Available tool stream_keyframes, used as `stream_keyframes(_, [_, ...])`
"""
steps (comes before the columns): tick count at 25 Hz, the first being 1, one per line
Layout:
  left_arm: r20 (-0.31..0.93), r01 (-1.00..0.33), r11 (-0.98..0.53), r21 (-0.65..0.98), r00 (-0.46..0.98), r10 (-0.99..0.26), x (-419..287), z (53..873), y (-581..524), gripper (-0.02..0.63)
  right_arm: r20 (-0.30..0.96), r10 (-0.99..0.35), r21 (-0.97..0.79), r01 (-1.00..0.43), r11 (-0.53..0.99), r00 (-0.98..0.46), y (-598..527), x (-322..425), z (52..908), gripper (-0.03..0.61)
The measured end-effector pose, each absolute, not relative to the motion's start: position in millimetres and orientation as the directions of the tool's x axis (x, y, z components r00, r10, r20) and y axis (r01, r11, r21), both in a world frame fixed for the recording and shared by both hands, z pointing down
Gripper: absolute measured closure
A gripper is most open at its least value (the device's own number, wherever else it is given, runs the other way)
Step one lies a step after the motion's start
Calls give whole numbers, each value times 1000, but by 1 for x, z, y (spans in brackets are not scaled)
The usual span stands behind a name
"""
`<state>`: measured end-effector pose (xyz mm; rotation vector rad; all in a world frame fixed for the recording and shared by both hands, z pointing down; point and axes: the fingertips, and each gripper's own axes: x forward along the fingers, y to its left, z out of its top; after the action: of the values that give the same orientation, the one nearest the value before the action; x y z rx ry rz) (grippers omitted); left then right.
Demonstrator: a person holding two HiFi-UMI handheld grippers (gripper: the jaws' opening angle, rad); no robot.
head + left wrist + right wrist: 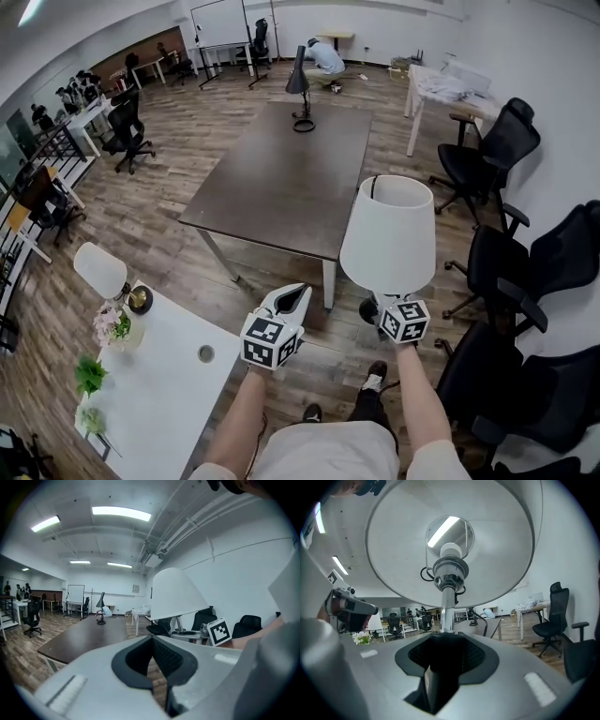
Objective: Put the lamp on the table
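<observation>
The right claw (443,641) was clamped on the metal stem of the lamp (449,550), low down. The stem ran straight up out of the jaws and the white shade spread directly above them. The lamp's long axis therefore stood upright, in line with the claw, shade uppermost. The foot lay below the jaws, and I could not make it out clearly.

The left claw (152,644) had its jaws together on nothing. It hovered just beside the right claw, to its left, at about the same height. From the left claw, the lamp stood up and to the right.

The table (281,178), dark and long, lay ahead of both claws and a little left of the right one. Its near edge was close, and its long axis ran away from the claws. A black desk lamp (300,94) stood at its far end, well apart from the claws.

By my judgement the right claw alone bore the load and was the nearer to the table's near right corner. The coming move called for going forward and slightly left with the stem kept upright. The foot could then be lowered onto the near part of the top.
</observation>
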<state>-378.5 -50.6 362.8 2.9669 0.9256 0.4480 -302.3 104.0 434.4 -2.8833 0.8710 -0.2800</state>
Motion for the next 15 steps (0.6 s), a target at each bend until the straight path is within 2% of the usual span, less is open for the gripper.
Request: stream_keyframes(15, [243, 492, -870, 32, 841, 484, -203, 354, 102, 614, 148, -662, -85, -657, -749, 735, 257, -155, 437, 414])
